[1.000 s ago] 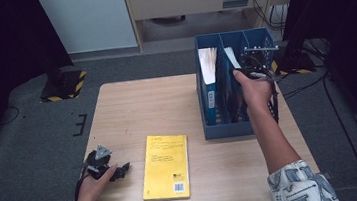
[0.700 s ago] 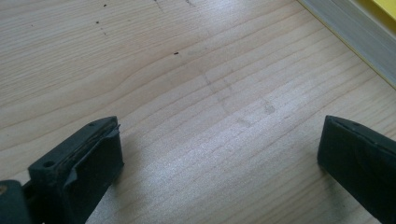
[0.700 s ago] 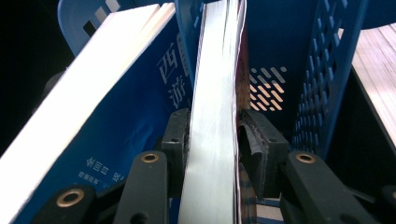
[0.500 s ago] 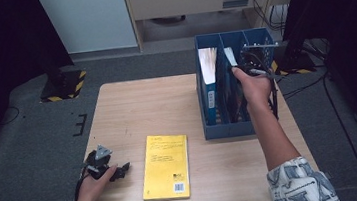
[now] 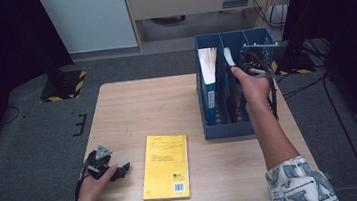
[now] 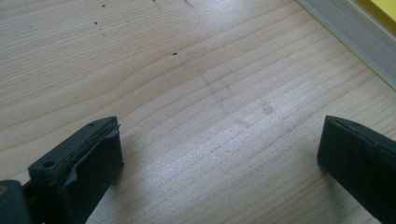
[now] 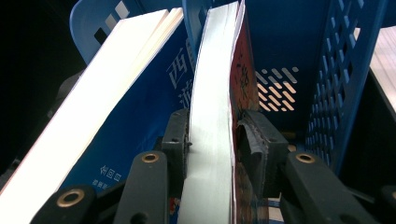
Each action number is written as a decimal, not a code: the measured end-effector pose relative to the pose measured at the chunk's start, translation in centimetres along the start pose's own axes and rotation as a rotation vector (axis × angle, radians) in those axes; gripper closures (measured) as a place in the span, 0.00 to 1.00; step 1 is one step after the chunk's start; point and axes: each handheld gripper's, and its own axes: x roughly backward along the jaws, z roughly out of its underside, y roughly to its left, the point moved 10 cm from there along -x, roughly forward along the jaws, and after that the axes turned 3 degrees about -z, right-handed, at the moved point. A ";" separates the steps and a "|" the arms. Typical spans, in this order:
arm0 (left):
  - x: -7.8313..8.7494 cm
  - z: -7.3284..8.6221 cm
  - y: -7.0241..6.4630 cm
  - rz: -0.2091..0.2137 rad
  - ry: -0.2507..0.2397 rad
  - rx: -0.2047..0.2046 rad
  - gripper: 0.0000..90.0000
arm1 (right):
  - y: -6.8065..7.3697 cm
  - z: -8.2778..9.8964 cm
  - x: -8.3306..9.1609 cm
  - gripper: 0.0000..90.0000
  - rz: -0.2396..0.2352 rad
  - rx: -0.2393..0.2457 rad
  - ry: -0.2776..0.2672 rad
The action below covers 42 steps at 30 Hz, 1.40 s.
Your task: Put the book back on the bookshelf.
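**Book pinched in the middle slot: where this could slip**

I am clamping my right gripper (image 7: 212, 140) on the red-covered book (image 7: 215, 93), its pale page edge running up the centre of the right gripper view and both pads pressing its two faces. In the high view the book is standing in the middle compartment of the blue file rack (image 5: 219, 126), in the upper right of the frame, with my right hand (image 5: 253, 85) reaching in over it.

The grip is sitting near one edge of the book, so I am judging that the free end could swing and the cover could slide between the pads if I tilt it. The blue-covered book (image 7: 140, 107) is leaning in the compartment to the left, just beside mine with the divider between them, so a careless pull could be dragging pages against that divider. The perforated rack wall (image 7: 341, 84) at the right of the frame is close too, and a jaw could be catching it and shifting the whole rack.

My left gripper (image 6: 219, 154) is resting wide, nothing between its jaws, over the wooden table (image 5: 132, 110) at the lower left of the high view, beside the yellow book (image 5: 166, 167); it is not steadying the rack.
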 end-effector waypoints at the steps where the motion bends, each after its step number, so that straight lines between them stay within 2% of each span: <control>1: 0.0 0.0 0.0 0.000 0.000 0.000 0.00 | 0.0 0.0 0.0 0.72 0.002 0.002 0.000; 7: 0.0 0.0 0.0 0.000 0.000 -0.001 0.00 | -0.1 -0.1 0.2 0.78 0.015 0.003 -0.007; 11: 0.0 0.0 0.0 0.001 0.000 0.000 0.00 | -0.4 -0.3 0.3 0.80 0.046 0.017 -0.017; 20: 0.0 0.0 0.0 0.001 0.000 0.000 0.00 | -0.6 -0.6 0.2 0.81 0.066 0.016 -0.053; 32: 0.0 0.0 0.0 0.002 0.000 -0.002 0.00 | -1.4 -1.4 -0.1 0.81 0.081 -0.017 -0.081; 42: 0.0 0.0 0.0 0.002 -0.001 -0.003 0.00 | -1.6 -2.6 -0.6 0.81 0.113 -0.010 -0.101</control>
